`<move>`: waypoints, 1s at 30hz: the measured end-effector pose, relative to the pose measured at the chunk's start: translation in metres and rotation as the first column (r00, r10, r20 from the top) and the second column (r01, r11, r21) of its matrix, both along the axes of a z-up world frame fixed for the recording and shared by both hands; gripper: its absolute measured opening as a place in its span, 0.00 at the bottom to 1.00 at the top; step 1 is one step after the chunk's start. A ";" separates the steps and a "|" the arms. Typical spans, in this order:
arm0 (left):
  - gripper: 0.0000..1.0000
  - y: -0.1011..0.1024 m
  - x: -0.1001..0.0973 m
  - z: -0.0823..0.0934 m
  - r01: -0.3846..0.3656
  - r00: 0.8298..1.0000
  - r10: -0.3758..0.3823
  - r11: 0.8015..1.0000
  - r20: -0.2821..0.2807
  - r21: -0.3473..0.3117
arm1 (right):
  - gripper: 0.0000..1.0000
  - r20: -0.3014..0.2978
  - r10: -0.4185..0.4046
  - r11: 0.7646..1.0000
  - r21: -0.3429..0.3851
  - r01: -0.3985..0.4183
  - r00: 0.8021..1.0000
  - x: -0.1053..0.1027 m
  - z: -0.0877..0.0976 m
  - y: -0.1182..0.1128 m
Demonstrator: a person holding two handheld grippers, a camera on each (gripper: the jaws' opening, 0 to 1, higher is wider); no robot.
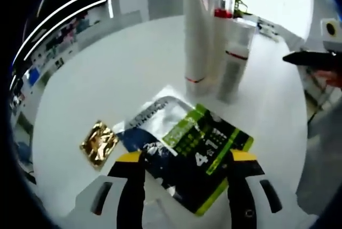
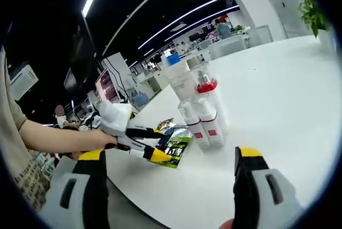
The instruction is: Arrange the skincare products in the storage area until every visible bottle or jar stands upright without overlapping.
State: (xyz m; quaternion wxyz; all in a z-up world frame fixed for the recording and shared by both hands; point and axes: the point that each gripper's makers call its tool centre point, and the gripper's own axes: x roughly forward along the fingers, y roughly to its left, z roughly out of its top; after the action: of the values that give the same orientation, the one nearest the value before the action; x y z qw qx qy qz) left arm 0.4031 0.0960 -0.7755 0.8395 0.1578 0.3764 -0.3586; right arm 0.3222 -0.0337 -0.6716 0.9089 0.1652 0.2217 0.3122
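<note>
On the white surface [image 1: 107, 74] a flat black-and-green sachet [image 1: 206, 157] lies between the spread jaws of the left claw [image 1: 187, 159], which is open and grips nothing; its label shows a large "4", the rest too small to read. A gold foil packet [image 1: 99, 143] lies just beside it. The right claw [image 2: 173, 159] hangs open before upright white bottles [image 2: 206, 119] with red bands, their writing illegible.
</note>
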 end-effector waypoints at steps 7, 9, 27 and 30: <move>0.62 0.005 -0.007 0.007 -0.010 1.000 0.010 1.000 -0.018 0.000 | 1.00 0.006 0.008 1.000 -0.007 -0.008 1.000 -0.001 0.000 0.001; 0.63 0.007 -0.009 0.010 -0.012 1.000 0.012 1.000 -0.020 -0.003 | 1.00 0.008 0.010 1.000 -0.011 -0.010 1.000 -0.001 0.000 0.002; 0.74 0.039 -0.043 0.027 -0.049 0.998 0.049 0.999 -0.034 -0.002 | 1.00 0.053 0.006 1.000 -0.010 -0.006 0.999 -0.001 0.011 0.002; 0.77 0.041 -0.049 0.029 -0.057 0.998 0.056 0.998 -0.041 -0.011 | 1.00 0.058 -0.003 1.000 -0.013 0.004 0.998 -0.001 0.011 -0.002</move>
State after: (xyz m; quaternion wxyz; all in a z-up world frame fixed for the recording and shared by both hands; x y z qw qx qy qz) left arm 0.3543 0.1375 -0.7470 0.8425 0.1346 0.3955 -0.3402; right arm 0.3215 -0.0352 -0.6603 0.9165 0.1506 0.1969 0.3140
